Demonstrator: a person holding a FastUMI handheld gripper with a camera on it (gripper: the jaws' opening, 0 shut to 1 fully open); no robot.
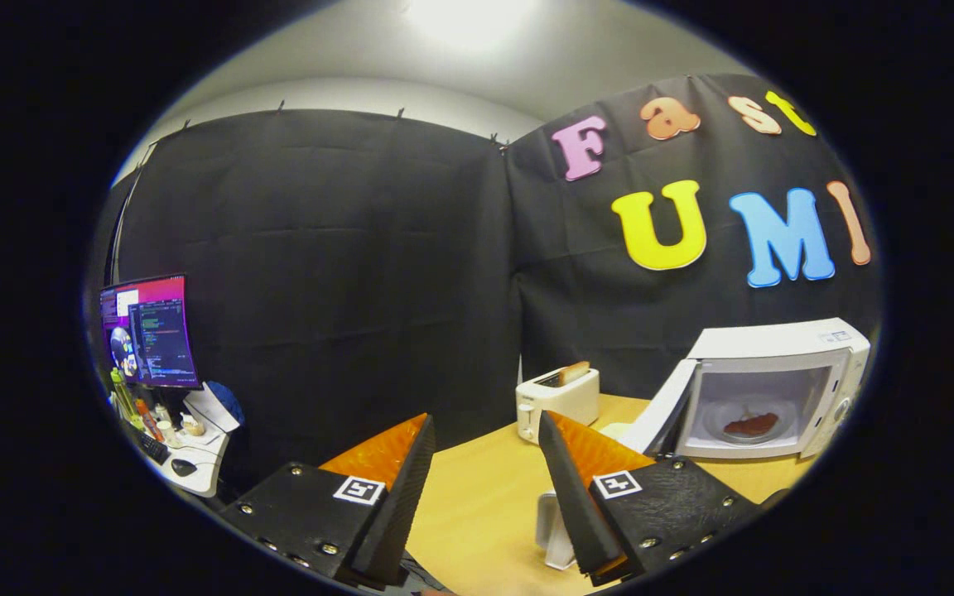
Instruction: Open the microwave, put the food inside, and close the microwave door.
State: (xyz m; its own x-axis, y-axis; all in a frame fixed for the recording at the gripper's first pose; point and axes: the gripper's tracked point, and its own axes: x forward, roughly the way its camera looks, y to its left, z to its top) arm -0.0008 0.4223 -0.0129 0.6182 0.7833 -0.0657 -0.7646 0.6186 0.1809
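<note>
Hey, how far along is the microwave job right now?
Done: the microwave door stands open and the food sits on the plate inside. In hand: nothing; the gripper is open over the table, short of the microwave. Left: shut the door.

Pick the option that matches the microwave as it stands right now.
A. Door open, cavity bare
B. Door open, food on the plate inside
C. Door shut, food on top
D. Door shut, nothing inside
B: the microwave has its door swung open toward the toaster, and the food lies on the plate inside, while the tool hangs open over the table, holding nothing.
</note>
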